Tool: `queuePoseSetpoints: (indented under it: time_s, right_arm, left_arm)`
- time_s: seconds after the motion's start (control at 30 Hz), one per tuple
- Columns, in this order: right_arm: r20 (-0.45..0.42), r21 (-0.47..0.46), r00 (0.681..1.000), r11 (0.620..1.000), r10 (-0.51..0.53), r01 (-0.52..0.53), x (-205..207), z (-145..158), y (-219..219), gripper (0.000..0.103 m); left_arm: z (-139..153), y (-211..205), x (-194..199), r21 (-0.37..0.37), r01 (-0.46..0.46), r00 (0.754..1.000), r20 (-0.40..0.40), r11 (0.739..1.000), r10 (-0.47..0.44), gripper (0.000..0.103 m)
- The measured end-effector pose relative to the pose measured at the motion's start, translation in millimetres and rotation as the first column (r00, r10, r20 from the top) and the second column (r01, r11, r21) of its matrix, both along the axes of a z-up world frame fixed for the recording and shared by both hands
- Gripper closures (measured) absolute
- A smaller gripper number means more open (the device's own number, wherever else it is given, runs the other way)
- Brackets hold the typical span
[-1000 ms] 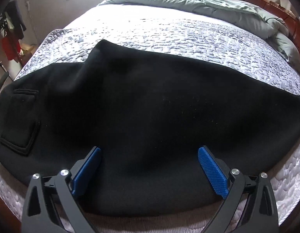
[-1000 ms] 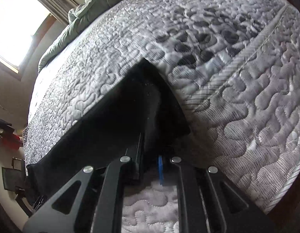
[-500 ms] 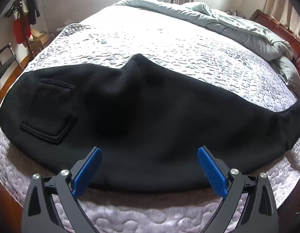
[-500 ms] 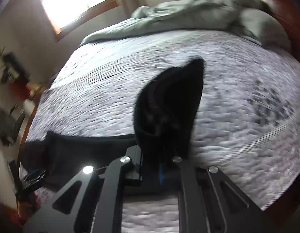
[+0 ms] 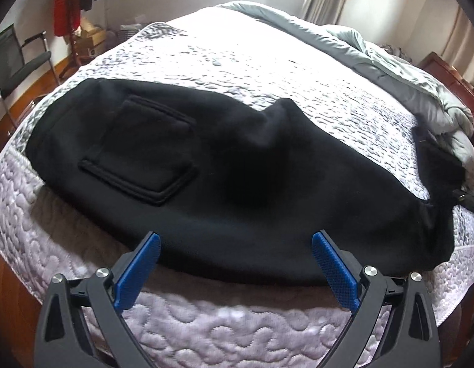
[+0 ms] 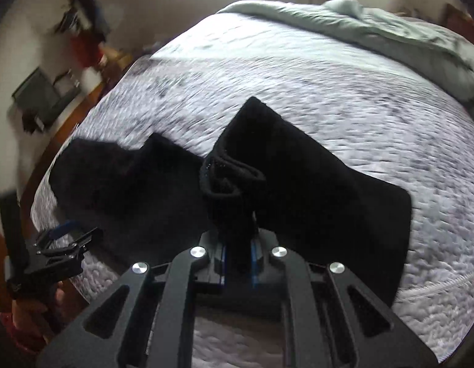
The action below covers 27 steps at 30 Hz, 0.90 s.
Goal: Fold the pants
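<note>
I saw black pants point(image 5: 237, 165) on a pale lilac-grey mattress point(image 5: 224, 334) w/ swirly quilted stitching. Comforter point(image 5: 399, 70) was grey-green. Left gripper point(image 5: 236, 268) & right gripper point(image 6: 239, 256): black frames, blue pads point(image 5: 335, 273).

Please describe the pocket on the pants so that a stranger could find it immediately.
On the quilted bed lie black pants. Near their left end is the pocket, a stitched square patch with a raised border, the only outlined shape on the plain cloth.

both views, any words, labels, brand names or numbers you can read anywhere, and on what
None can be read.
Black pants: no tag or print shows.
Red bag on the rack: no lettering shows.
Right tool, clamped on the pants, and left tool: no markings.
</note>
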State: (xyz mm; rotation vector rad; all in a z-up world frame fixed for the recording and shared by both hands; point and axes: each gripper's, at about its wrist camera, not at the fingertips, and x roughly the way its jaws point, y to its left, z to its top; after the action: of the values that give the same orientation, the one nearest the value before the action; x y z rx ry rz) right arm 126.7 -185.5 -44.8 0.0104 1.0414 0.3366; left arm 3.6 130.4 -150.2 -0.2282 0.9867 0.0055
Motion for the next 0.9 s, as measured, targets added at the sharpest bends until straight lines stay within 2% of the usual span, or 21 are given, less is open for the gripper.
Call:
queuePoseSetpoints:
  time_s: [0.1,0.23,0.27,0.3,0.33,0.4,0.43,0.5,0.53,0.63,0.7,0.73,0.83,0.9]
  right_arm:
    - [-0.039,0.004,0.997,0.998,0.061,-0.061,1.1,-17.2,37.0,0.093]
    - [-0.089,-0.055,0.992,0.994,0.094,-0.099,2.1,-49.2,67.9,0.092]
    - [-0.104,-0.052,0.989,0.993,0.102,-0.108,2.1,-56.9,71.3,0.088]
    - [-0.117,-0.037,0.986,0.992,0.116,-0.121,1.8,-62.5,72.6,0.077]
    - [-0.134,-0.017,0.982,0.991,0.13,-0.133,0.7,-67.1,72.7,0.073]
    - [-0.165,0.058,0.975,0.988,0.151,-0.143,-4.2,-69.0,67.2,0.053]
    - [-0.173,0.112,0.971,0.983,0.167,-0.149,-7.5,-66.1,62.6,0.05]
    - [-0.174,0.239,0.966,0.96,0.191,-0.146,-16.0,-53.8,44.4,0.05]
    - [-0.167,0.265,0.968,0.954,0.189,-0.14,-19.0,-48.6,36.6,0.05]
    - [-0.138,0.278,0.985,0.959,0.1,-0.059,-25.3,-31.6,-2.8,0.05]
    - [-0.134,0.27,0.991,0.962,0.005,0.031,-26.2,-27.2,-33.8,0.048]
    - [-0.135,0.271,0.99,0.96,-0.033,0.069,-27.6,-27.1,-47.7,0.048]
    - [-0.153,0.285,0.982,0.946,-0.112,0.152,-32.5,-31.3,-82.7,0.048]
    - [-0.154,0.276,0.979,0.945,-0.134,0.173,-38.0,-34.6,-95.2,0.048]
  left_arm:
    - [-0.4,10.3,-2.8,-0.012,-0.02,1.0,-0.001,1.0,0.02,0.004]
    - [1.0,17.0,-7.0,-0.021,-0.03,1.0,0.001,0.999,0.03,0.004]
    - [1.8,17.8,-8.6,-0.022,-0.03,1.0,0.002,0.999,0.03,0.004]
    - [2.1,17.8,-8.8,-0.024,-0.028,1.0,0.002,0.999,0.028,0.004]
    - [2.5,17.3,-7.2,-0.029,-0.023,1.0,-0.001,0.999,0.023,0.004]
    - [3.1,13.7,-5.7,-0.049,-0.008,1.0,-0.007,0.999,0.007,0.004]
    - [3.5,11.0,-4.0,-0.072,0.004,1.0,-0.014,0.997,-0.005,0.004]
    - [3.6,5.4,0.1,-0.131,0.021,0.999,-0.028,0.991,-0.025,0.004]
    - [3.6,1.2,2.6,-0.17,0.031,0.999,-0.035,0.985,-0.038,0.004]
    - [0.0,-17.3,13.0,-0.244,0.071,0.993,-0.07,0.967,-0.091,0.004]
    - [-5.7,-35.0,23.5,-0.262,0.097,0.986,-0.103,0.96,-0.128,0.004]
    - [-8.7,-42.0,27.8,-0.255,0.104,0.984,-0.117,0.961,-0.137,0.004]
    - [-19.4,-61.5,43.6,-0.17,0.096,0.974,-0.185,0.981,-0.128,0.004]
    - [-26.3,-68.8,51.1,-0.203,0.094,0.969,-0.207,0.975,-0.137,0.004]
